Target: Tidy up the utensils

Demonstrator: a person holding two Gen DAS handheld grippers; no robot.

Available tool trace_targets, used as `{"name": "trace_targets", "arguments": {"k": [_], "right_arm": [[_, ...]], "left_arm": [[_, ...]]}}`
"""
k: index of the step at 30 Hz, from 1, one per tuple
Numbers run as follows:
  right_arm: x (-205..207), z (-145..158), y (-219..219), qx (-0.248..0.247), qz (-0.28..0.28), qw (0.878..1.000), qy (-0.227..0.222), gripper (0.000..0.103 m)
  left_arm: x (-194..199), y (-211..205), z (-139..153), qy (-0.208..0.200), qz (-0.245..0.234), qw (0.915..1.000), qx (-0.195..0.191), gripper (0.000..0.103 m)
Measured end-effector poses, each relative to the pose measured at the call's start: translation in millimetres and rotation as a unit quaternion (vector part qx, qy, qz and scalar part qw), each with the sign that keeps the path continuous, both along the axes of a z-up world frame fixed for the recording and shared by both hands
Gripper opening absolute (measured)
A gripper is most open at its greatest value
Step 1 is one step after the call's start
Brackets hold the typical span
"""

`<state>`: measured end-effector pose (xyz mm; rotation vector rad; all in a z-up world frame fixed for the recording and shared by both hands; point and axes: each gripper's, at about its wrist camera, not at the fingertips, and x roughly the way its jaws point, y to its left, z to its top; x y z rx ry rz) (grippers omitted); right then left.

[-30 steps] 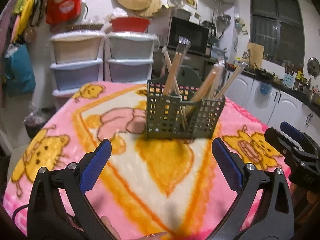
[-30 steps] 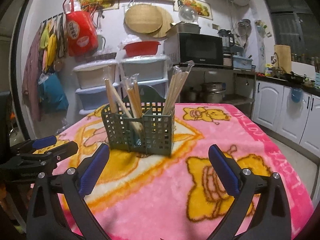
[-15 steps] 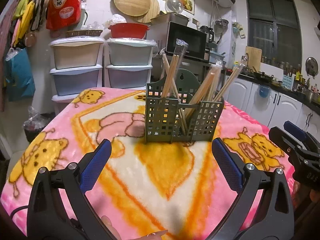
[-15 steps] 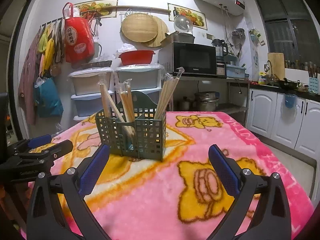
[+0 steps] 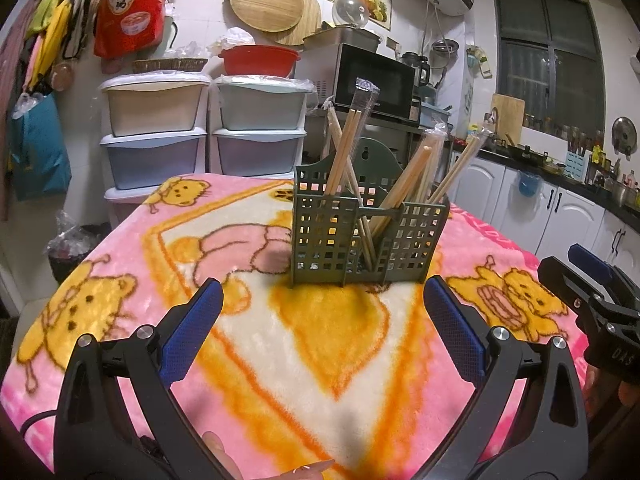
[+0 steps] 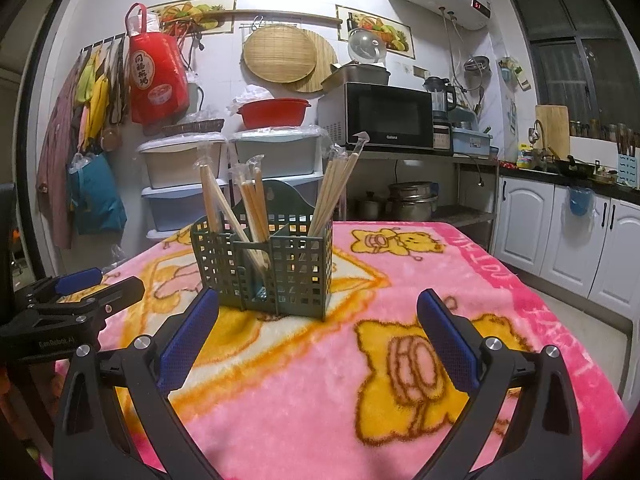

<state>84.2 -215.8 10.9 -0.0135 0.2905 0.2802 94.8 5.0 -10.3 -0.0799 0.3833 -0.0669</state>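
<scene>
Green perforated caddy (image 5: 366, 236) is standing upright, holding wrapped chopsticks (image 5: 348, 148) leaning apart; left gripper (image 5: 322, 312) and right gripper (image 6: 318, 320) are gaping, empty.

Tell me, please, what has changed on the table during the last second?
Both views tilted upward, so more wall shows above the green holder. The left gripper and right gripper stayed open and empty, short of the holder. The wrapped chopsticks stayed in their compartments; nothing was grasped or released.
</scene>
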Motion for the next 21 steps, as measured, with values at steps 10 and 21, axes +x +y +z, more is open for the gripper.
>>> {"name": "trace_targets", "arguments": {"k": [10, 21], "right_arm": [[0.1, -0.1, 0.3, 0.000, 0.001, 1.000, 0.000, 0.097], [-0.1, -2.3, 2.2, -0.001, 0.003, 1.000, 0.002, 0.097]], "left_arm": [[-0.1, 0.2, -0.5, 0.001, 0.001, 1.0000, -0.001, 0.093], [0.4, 0.5, -0.6, 0.000, 0.001, 1.0000, -0.001, 0.093]]}}
